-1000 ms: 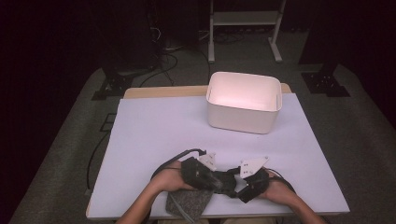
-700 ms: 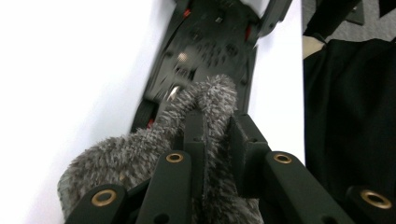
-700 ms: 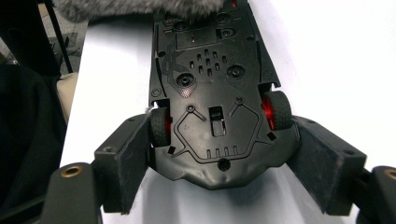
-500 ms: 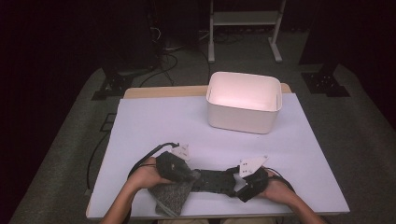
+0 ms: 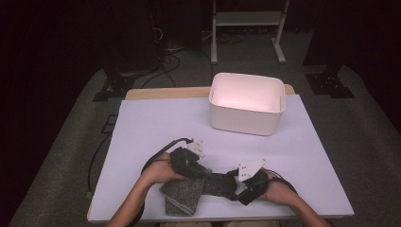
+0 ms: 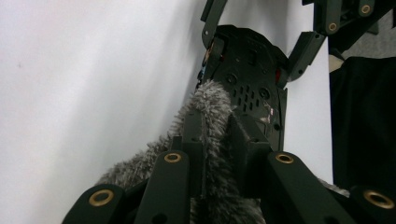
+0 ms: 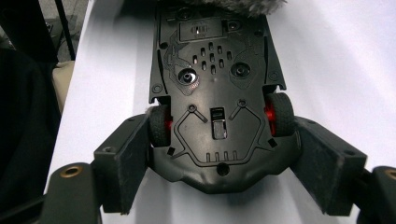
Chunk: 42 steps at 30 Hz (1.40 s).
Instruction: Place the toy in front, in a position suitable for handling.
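The left gripper (image 5: 201, 171) has slid out to the left since a second ago. Back then the two grippers sat close together in the middle of the near edge. Now there is a gap between them, and the toy car (image 5: 218, 184) shows in that gap. The right gripper (image 5: 239, 191) has stayed where it was.

The left gripper is clamped tight on a fuzzy grey cloth (image 6: 205, 135). In the left gripper view the cloth's soft, hairy edge sticks up between the two black jaws, and the jaws pinch it. From above, the cloth (image 5: 182, 197) looks like a thick, speckled grey rag. It lies partly folded at the near edge of the table, under the left hand (image 5: 158, 171), and it touches the car.

The right gripper grasps the toy car (image 7: 217, 93) by its sides. Its flat black pads (image 7: 123, 161) press on the two small wheels with red hubs. The car is upside down, so its smooth black plastic belly faces the camera. The belly has little round holes, screws and a small switch. The far end of the car meets the fuzzy cloth.

The table (image 5: 151, 127) has a smooth, pale top. A white plastic bin (image 5: 246, 120) with rounded corners stands far from the hands, on the far side.
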### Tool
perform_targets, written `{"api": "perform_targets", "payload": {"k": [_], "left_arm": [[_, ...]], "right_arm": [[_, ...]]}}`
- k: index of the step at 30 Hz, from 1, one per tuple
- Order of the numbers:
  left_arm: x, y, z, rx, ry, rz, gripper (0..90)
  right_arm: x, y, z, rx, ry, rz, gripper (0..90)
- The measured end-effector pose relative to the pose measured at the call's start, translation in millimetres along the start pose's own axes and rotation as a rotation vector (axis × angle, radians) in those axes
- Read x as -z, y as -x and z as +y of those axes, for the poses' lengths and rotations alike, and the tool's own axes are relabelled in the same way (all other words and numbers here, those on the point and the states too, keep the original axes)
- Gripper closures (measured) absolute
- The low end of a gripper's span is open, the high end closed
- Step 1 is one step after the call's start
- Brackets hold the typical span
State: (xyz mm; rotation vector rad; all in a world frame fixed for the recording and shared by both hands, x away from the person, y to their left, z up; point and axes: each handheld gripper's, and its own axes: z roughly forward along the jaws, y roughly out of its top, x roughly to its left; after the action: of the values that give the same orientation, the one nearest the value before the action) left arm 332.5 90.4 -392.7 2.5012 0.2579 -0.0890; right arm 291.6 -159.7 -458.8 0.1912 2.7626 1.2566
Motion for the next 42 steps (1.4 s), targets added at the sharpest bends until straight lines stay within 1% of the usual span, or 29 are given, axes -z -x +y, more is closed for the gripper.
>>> {"api": "perform_targets", "payload": {"k": [3, 5, 6, 8, 9, 10, 12, 13, 14, 15, 16, 17, 19, 20, 22, 23, 25, 26, 27, 31, 32, 33, 34, 36, 37, 38, 39, 41, 42], "left_arm": [[4.1, 0.1, -8.1, 0.015, 0.003, -0.009, 77.0], [10.6, 4.5, -18.9, 0.025, -0.002, -0.01, 76.9], [10.6, 4.5, -18.9, 0.025, -0.002, -0.01, 76.8], [18.5, 10.3, -24.8, 0.025, 0.001, -0.009, 76.6], [18.5, 10.3, -24.8, 0.025, 0.001, -0.009, 76.5], [19.3, 10.8, -24.3, 0.017, -0.003, -0.008, 76.5], [17.4, 13.1, -19.4, 0.008, 0.002, -0.018, 76.4], [15.8, 13.0, -17.5, 0.001, -0.003, -0.02, 76.4], [12.4, 12.6, -15.3, -0.002, -0.015, -0.021, 76.4], [12.4, 12.6, -15.3, -0.002, -0.015, -0.021, 76.4], [5.3, 11.7, -13.2, -0.005, -0.042, -0.023, 76.5], [3.8, 11.2, -13.3, -0.006, -0.046, -0.024, 76.5], [3.2, 11.4, -15.5, 0.011, -0.042, -0.019, 76.5], [3.2, 11.4, -15.5, 0.011, -0.042, -0.019, 76.6], [3.0, 11.9, -18.3, 0.018, -0.039, -0.015, 76.6], [3.3, 12.3, -20.0, 0.022, -0.03, -0.022, 76.6], [3.6, 12.3, -21.3, 0.028, -0.02, -0.032, 76.6], [3.6, 12.3, -21.3, 0.028, -0.02, -0.032, 76.6], [3.5, 12.3, -21.8, 0.029, -0.016, -0.037, 76.7], [3.0, 12.7, -22.0, 0.03, -0.015, -0.033, 76.6], [3.0, 12.6, -22.3, 0.03, -0.015, -0.032, 76.6], [3.0, 12.2, -22.6, 0.03, -0.018, -0.03, 76.6], [2.6, 11.8, -23.5, 0.038, -0.015, -0.029, 76.6], [2.7, 11.1, -23.8, 0.038, -0.014, -0.033, 76.6], [2.7, 11.1, -23.8, 0.038, -0.014, -0.033, 76.6], [2.8, 10.7, -23.5, 0.036, -0.018, -0.034, 76.6], [2.6, 10.6, -23.0, 0.036, -0.02, -0.035, 76.6], [2.5, 10.8, -21.4, 0.034, -0.03, -0.033, 76.6], [2.4, 10.7, -20.5, 0.028, -0.036, -0.033, 76.6]], "right_arm": [[0.1, -0.3, 0.3, 0.005, 0.002, -0.003, 23.0], [0.5, -0.4, 1.7, 0.014, 0.007, -0.001, 22.9], [0.5, -0.4, 1.7, 0.014, 0.007, -0.001, 22.9], [-1.6, -2.5, 3.0, 0.027, -0.009, -0.001, 22.1], [-1.6, -2.5, 3.0, 0.027, -0.009, -0.001, 22.1], [-3.9, -3.5, 4.6, 0.021, -0.009, 0.015, 21.8], [-7.7, -6.0, 8.3, 0.041, -0.019, 0.031, 21.8], [-10.0, -8.2, 10.7, 0.046, -0.019, 0.041, 22.4], [-10.9, -9.0, 12.3, 0.057, -0.023, 0.042, 22.3], [-11.6, -9.3, 13.8, 0.064, -0.022, 0.043, 22.3], [-11.3, -8.8, 15.0, 0.06, -0.02, 0.047, 22.3], [-10.8, -7.7, 15.1, 0.054, -0.011, 0.051, 22.3], [-9.5, -6.0, 14.2, 0.023, 0.011, 0.058, 22.4], [-8.0, -4.6, 13.3, 0.012, 0.025, 0.056, 22.6], [-6.1, -3.8, 13.1, 0.002, 0.034, 0.049, 22.6], [-3.9, -4.1, 13.4, -0.007, 0.026, 0.036, 22.5], [-2.9, -7.1, 13.2, 0.006, 0.019, 0.02, 22.5], [-2.9, -7.1, 13.2, 0.006, 0.019, 0.02, 22.5], [-1.1, -9.9, 13.0, 0.019, 0.009, 0.006, 22.4], [2.0, -11.0, 11.3, 0.013, 0.012, -0.004, 22.4], [4.2, -11.5, 10.0, 0.0, 0.017, -0.009, 22.0], [4.2, -11.5, 10.0, 0.0, 0.017, -0.009, 22.0], [8.1, -11.3, 7.5, -0.007, 0.021, -0.024, 21.7], [13.3, -10.9, 4.8, -0.032, 0.031, -0.021, 21.9], [13.3, -10.9, 4.8, -0.032, 0.031, -0.021, 21.9], [16.1, -10.6, 2.8, -0.043, 0.042, -0.025, 22.2], [19.9, -8.8, -1.4, -0.066, 0.051, -0.039, 22.2], [19.6, -6.7, -3.6, -0.095, 0.057, -0.027, 22.1], [19.6, -6.7, -3.6, -0.095, 0.057, -0.027, 22.1]]}}
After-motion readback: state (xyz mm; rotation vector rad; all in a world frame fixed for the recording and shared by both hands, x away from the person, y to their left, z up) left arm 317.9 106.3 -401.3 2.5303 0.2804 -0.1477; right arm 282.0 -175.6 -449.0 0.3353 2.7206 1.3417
